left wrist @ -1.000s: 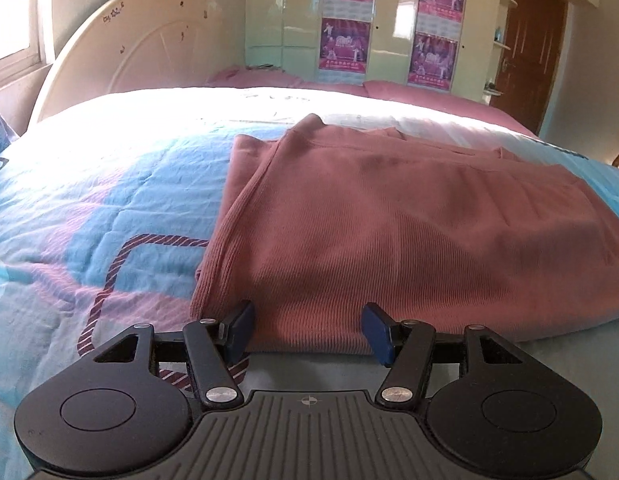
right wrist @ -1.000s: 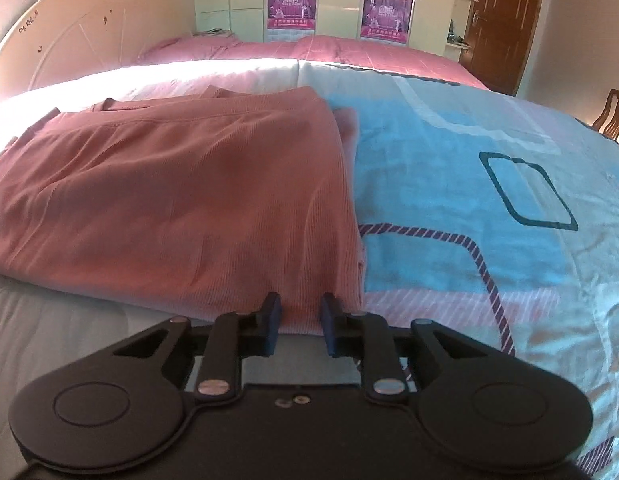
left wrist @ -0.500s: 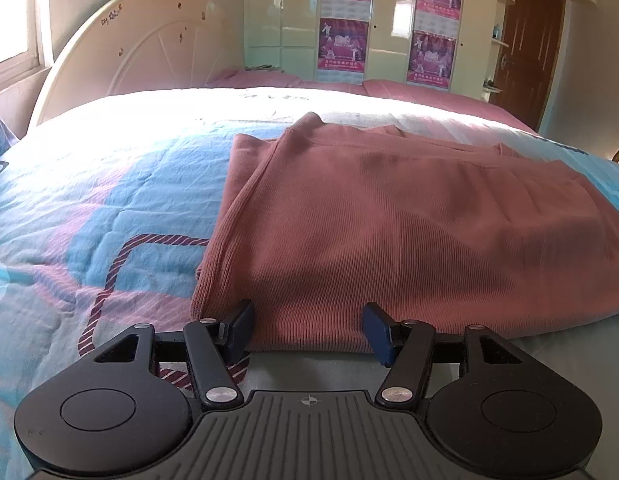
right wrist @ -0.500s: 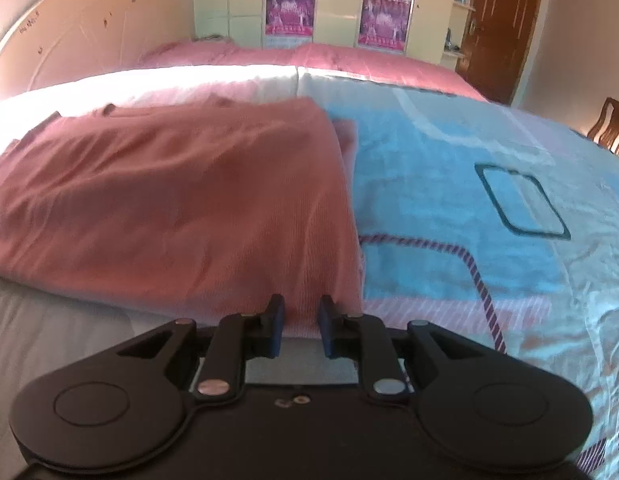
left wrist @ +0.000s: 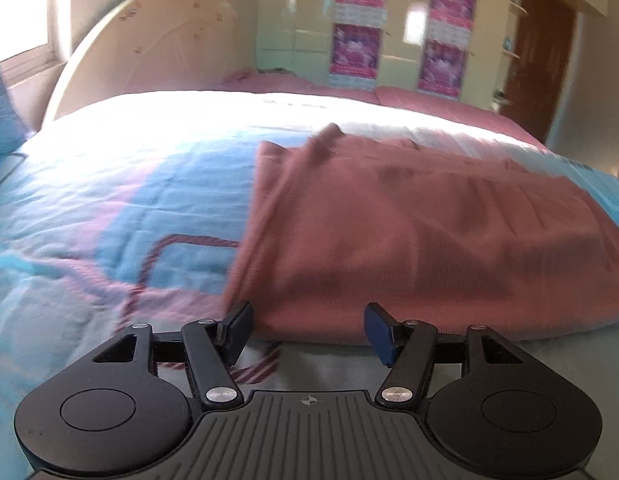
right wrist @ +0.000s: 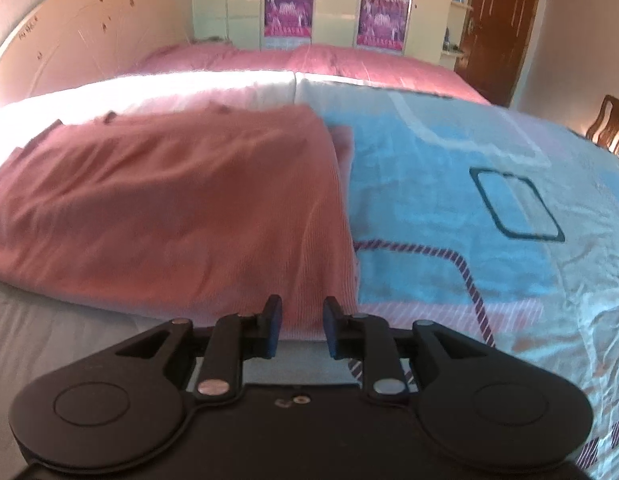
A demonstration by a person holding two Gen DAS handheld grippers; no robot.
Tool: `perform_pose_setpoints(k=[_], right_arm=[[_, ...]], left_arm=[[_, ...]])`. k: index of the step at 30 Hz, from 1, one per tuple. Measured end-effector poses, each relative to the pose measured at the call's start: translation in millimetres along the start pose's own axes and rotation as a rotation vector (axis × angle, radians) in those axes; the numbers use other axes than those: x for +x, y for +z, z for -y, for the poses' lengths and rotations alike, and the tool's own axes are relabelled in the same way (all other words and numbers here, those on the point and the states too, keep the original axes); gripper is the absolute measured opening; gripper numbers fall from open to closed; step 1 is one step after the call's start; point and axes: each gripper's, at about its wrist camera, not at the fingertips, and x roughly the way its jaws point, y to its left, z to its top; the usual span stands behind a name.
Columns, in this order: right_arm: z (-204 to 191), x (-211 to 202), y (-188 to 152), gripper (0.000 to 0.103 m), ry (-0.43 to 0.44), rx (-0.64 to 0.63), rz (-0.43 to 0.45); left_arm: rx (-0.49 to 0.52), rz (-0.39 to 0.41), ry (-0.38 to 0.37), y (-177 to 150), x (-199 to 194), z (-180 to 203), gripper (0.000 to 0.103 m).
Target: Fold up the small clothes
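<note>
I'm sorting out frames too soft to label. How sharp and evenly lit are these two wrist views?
Left wrist view: the pink garment and bedspread are smeared by motion blur, sunlight blows out the far bedding, and the left tool stays crisp. Right wrist view: milder blur on the garment, washed-out white at the far edge, fisheye bending the bed's outline.

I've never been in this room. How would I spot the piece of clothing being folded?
Look at the big bed with its light blue and pink patterned cover, in front of the curved cream headboard. Lying flat on the cover, near its front edge, is the garment, folded into a broad rectangle. It is the only plain, dusty-pink ribbed knit there; everything around it is printed bedding.
</note>
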Motion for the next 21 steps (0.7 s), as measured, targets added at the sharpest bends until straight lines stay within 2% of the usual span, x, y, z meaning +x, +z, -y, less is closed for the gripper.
perform_pose_setpoints(k=[4, 7, 10, 12, 13, 14, 16, 21], right_arm=[[-1.4, -15.1, 4.8, 0.022, 0.035, 0.015, 0.056], [-10.5, -18.8, 9.7, 0.020, 0.058, 0.002, 0.074], [-23.3, -18.8, 15.3, 0.012, 0.113, 0.001, 0.084], [-34.1, -17.7, 19.8, 0.010, 0.142, -0.002, 0.088], [-39.5, -16.0, 23.0, 0.010, 0.156, -0.004, 0.089], [-43.3, -14.9, 25.4, 0.008, 0.167, -0.004, 0.090], [-52.9, -11.7, 30.8, 0.007, 0.188, -0.003, 0.093], [-73.0, -1.1, 44.1, 0.007, 0.227, -0.018, 0.093]], left_arm=[[-0.162, 0.020, -0.074, -6.2, -16.4, -20.5, 0.061], [-0.280, -0.013, -0.125, -14.4, -12.2, -30.7, 0.061], [-0.461, -0.036, -0.166, -22.4, -1.1, -44.3, 0.061], [-0.578, -0.031, -0.208, -27.7, 6.1, -52.4, 0.060], [-0.621, -0.029, -0.225, -29.4, 9.6, -54.8, 0.057], [-0.655, -0.029, -0.235, -31.4, 13.4, -55.6, 0.050], [-0.704, -0.026, -0.252, -35.3, 22.2, -55.6, 0.047], [-0.815, 0.023, -0.270, -37.5, 40.4, -56.7, 0.047]])
